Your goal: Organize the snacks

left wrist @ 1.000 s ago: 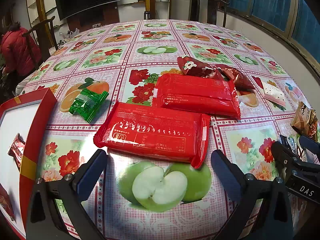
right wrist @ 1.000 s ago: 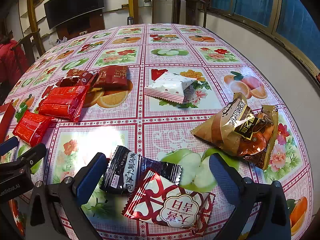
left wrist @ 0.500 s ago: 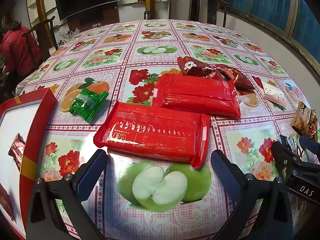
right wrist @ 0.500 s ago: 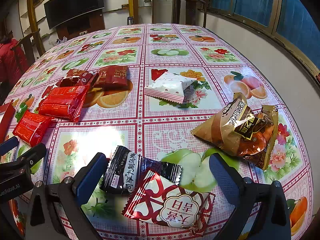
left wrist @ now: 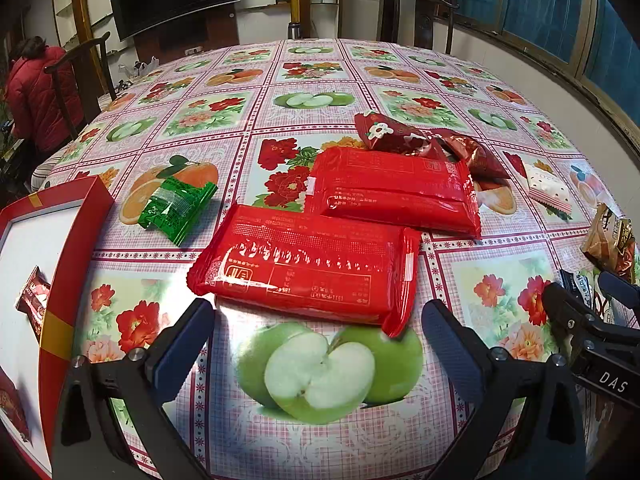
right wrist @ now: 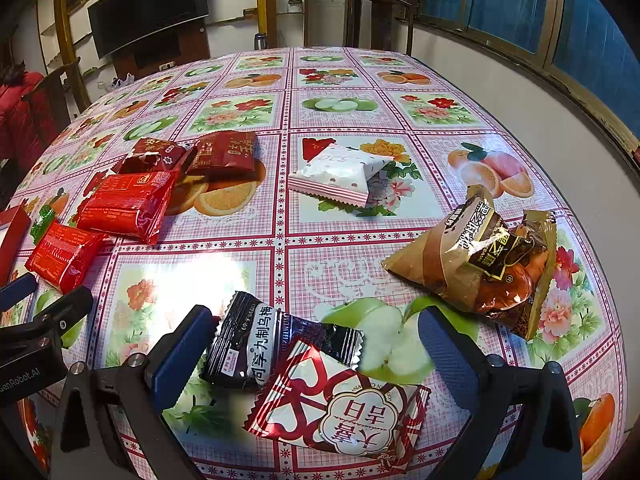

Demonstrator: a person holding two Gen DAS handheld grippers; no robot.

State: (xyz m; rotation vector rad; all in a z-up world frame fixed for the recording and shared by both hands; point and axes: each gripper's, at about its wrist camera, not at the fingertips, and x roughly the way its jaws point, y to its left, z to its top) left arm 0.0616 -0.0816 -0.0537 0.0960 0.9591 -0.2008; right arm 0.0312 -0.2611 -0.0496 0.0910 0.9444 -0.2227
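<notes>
My left gripper [left wrist: 316,340] is open and empty, just short of a large red snack pack [left wrist: 308,270]. A second red pack [left wrist: 394,192] lies behind it, with dark red packets [left wrist: 396,134] beyond and a green packet [left wrist: 176,208] to the left. A red box [left wrist: 76,248] with a white inside holds a small dark packet [left wrist: 34,298] at the far left. My right gripper [right wrist: 316,340] is open and empty, over a black packet [right wrist: 260,346] and a red-and-white heart packet [right wrist: 340,404]. A brown packet [right wrist: 480,260] lies to its right, a white packet [right wrist: 344,180] beyond.
The table wears a fruit-and-flower oilcloth [left wrist: 316,100]. Wooden chairs [left wrist: 416,20] stand at the far edge and a wall with windows runs along the right. A person in a red jacket [left wrist: 36,92] sits at the far left.
</notes>
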